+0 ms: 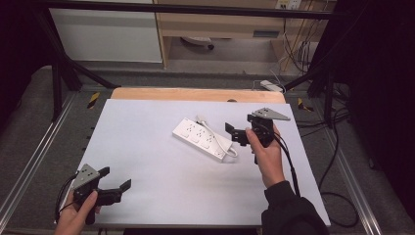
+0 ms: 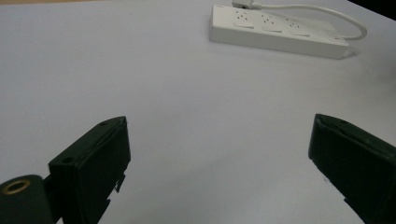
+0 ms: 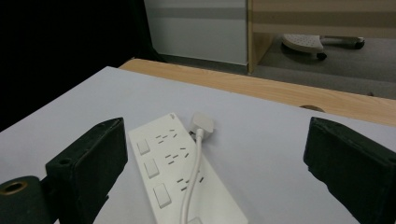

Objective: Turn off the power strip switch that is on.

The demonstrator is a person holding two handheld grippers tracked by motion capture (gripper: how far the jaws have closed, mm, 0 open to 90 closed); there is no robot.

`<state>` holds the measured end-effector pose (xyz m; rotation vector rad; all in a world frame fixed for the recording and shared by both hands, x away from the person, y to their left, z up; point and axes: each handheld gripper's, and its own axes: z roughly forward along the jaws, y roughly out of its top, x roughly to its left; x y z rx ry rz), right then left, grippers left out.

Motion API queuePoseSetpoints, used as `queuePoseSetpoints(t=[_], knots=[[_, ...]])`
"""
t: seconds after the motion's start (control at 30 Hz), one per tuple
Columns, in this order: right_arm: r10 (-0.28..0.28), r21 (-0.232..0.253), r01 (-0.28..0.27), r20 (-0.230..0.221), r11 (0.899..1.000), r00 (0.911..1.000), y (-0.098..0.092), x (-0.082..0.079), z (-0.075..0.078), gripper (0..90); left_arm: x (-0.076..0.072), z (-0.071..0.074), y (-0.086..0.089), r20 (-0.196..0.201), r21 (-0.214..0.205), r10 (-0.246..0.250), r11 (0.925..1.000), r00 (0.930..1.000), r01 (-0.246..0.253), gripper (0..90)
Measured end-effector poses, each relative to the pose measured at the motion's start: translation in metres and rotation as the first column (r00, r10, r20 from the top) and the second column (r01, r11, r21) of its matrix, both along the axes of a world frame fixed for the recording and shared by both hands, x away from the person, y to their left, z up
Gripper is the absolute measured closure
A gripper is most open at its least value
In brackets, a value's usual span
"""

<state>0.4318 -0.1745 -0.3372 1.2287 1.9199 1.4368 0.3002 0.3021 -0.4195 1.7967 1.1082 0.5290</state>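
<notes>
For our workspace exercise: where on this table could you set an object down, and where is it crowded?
Free: the wide bare white table between the power strip and the left hand-held gripper, plus the near edge. Crowded: the strip's right end, where its cable loops beside the right hand-held gripper.

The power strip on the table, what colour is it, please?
White plastic power strip: white, clearest in the right gripper view.

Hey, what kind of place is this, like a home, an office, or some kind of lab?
Probably a lab or recording workspace, not a home. A black metal frame surrounds the white-covered table, loose cables trail over grey carpet, and a person works a hand-held gripper in each hand near a power strip.
</notes>
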Motion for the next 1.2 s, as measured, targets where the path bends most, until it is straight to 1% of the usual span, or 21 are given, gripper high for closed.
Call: queuePoseSetpoints(t=[0.3,0.5,0.67,0.97,1.1,1.2], knots=[[-0.025,0.008,0.025,0.012,1.0,0.9996,-0.027,-0.012,0.002,6.7,-0.001,0.0,0.001,0.001,0.001,0.002,1.0,1.0,-0.002,5.5],[-0.031,-0.003,0.032,0.018,0.999,0.9993,-0.041,-0.02,0.002,6.7,0.0,0.0,0.0,0.0,0.0,0.003,1.0,1.0,-0.003,5.5],[-0.042,0.01,0.042,0.025,0.999,0.9988,-0.054,-0.027,0.002,6.6,0.0,0.0,0.001,0.002,0.003,0.003,1.0,1.0,-0.003,5.5],[-0.069,0.017,0.069,0.038,0.997,0.9969,-0.069,-0.036,-0.001,5.8,0.0,0.0,0.0,0.004,-0.001,0.005,1.0,1.0,-0.005,5.5],[-0.079,0.016,0.078,0.049,0.997,0.9957,-0.074,-0.04,-0.002,5.8,0.0,0.0,0.0,0.002,-0.002,0.006,1.0,1.0,-0.006,5.5],[-0.091,0.007,0.091,0.053,0.996,0.9944,-0.078,-0.042,-0.005,6.2,0.0,0.0,0.0,0.005,-0.002,0.005,1.0,1.0,-0.005,5.5]])
